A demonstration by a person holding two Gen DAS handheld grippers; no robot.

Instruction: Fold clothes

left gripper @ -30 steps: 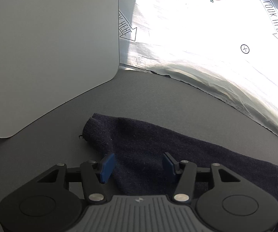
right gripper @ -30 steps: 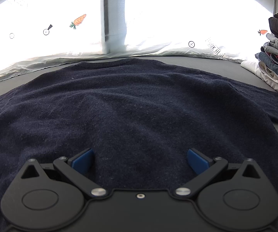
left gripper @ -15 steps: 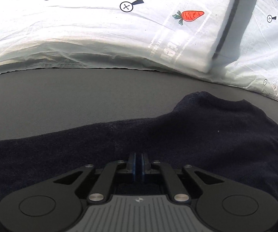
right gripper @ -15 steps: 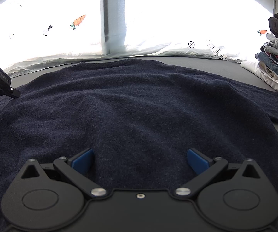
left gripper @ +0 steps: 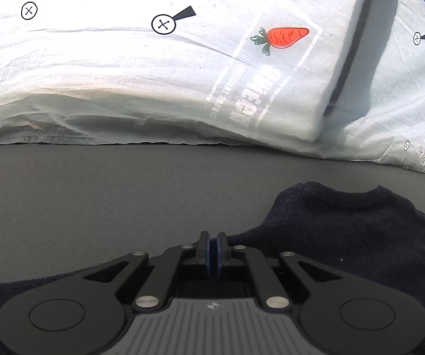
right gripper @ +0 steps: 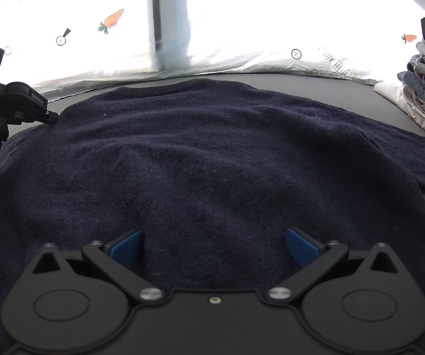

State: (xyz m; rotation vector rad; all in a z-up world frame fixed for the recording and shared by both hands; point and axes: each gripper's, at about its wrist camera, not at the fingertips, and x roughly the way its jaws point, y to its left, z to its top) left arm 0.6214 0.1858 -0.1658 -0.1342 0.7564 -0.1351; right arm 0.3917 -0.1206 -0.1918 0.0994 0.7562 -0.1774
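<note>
A dark navy sweater (right gripper: 212, 153) lies spread flat on the grey table (left gripper: 94, 195). It also shows in the left wrist view (left gripper: 345, 236), with its neckline at the far edge. My left gripper (left gripper: 212, 247) is shut on the sweater's left edge, where the sleeve meets the body. The same left gripper shows in the right wrist view (right gripper: 20, 103), at the sweater's far left. My right gripper (right gripper: 214, 245) is open and empty, low over the sweater's near part, with the fabric between its blue pads.
A white printed cloth (left gripper: 153, 74) with carrots and markers hangs behind the table, with a grey post (right gripper: 171, 29) in it. A stack of folded clothes (right gripper: 422, 88) stands at the far right. Bare grey table lies left of the sweater.
My left gripper has closed on the sweater's sleeve, swung right and carried it in over the body. It has entered the right wrist view. The right gripper has not moved.
</note>
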